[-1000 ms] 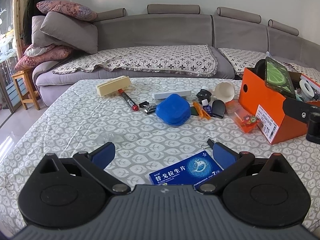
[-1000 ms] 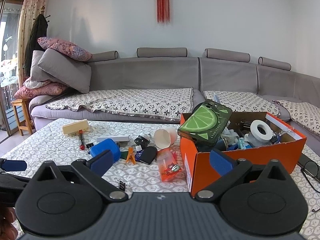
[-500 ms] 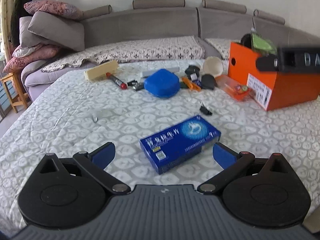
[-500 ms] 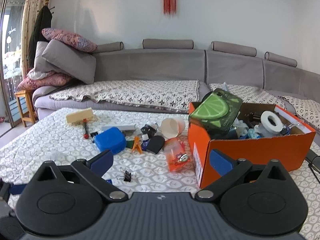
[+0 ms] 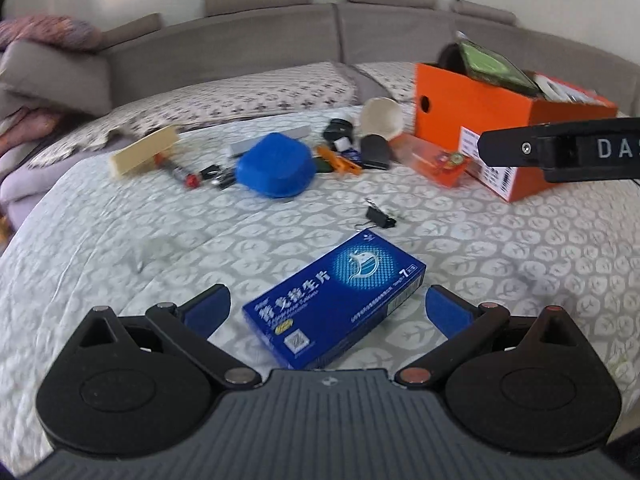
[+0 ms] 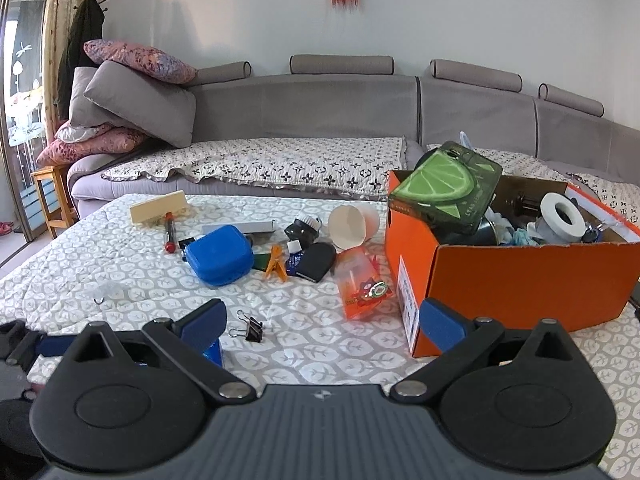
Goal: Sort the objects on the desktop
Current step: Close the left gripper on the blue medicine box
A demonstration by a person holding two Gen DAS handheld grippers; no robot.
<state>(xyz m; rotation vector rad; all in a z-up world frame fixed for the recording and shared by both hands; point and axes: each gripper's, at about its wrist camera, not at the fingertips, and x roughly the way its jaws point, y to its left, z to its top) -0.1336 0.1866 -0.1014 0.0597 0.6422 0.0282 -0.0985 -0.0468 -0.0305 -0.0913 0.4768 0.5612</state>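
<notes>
The left gripper [image 5: 327, 307] has its fingers wide around the blue medicine box [image 5: 335, 297] flat on the desk [image 5: 520, 248]; bare cloth lies to its left. The right gripper [image 6: 322, 322], fingers wide and empty, faces the orange box [image 6: 520, 276], whose contents only its view shows.

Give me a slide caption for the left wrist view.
Left gripper, fingers open, poised over a blue medicine box on the patterned tablecloth, orange box beyond.
</notes>
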